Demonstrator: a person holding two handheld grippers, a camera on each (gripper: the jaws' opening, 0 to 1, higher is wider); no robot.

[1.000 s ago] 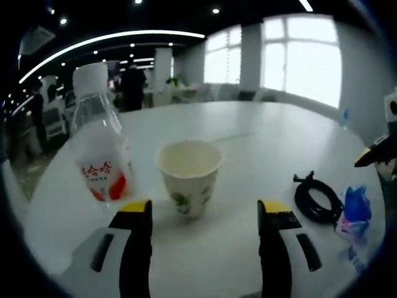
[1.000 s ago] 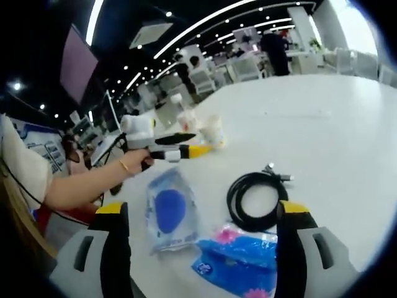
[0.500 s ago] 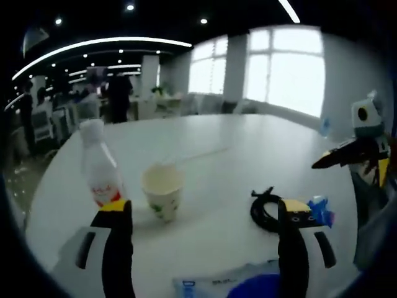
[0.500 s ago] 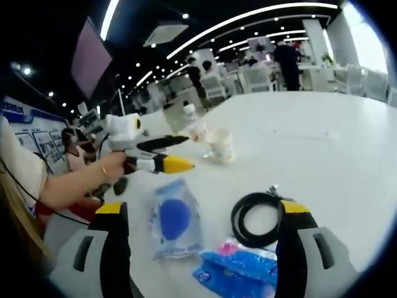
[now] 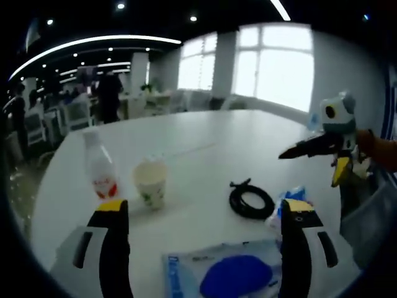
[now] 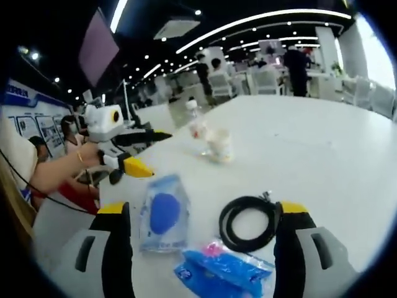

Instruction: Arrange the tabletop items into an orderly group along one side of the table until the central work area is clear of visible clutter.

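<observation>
Two grippers hover over the white surface (image 5: 205, 143), jaws spread wide and holding nothing: the left gripper (image 5: 201, 214) and the right gripper (image 6: 201, 214). Nearest lie a clear pouch (image 6: 162, 213) with a blue disc and a blue packet (image 6: 226, 268). Just beyond sits a coiled black cable (image 6: 245, 222). Farther off, a paper cup (image 5: 151, 184) stands beside a bottle (image 5: 100, 169).
</observation>
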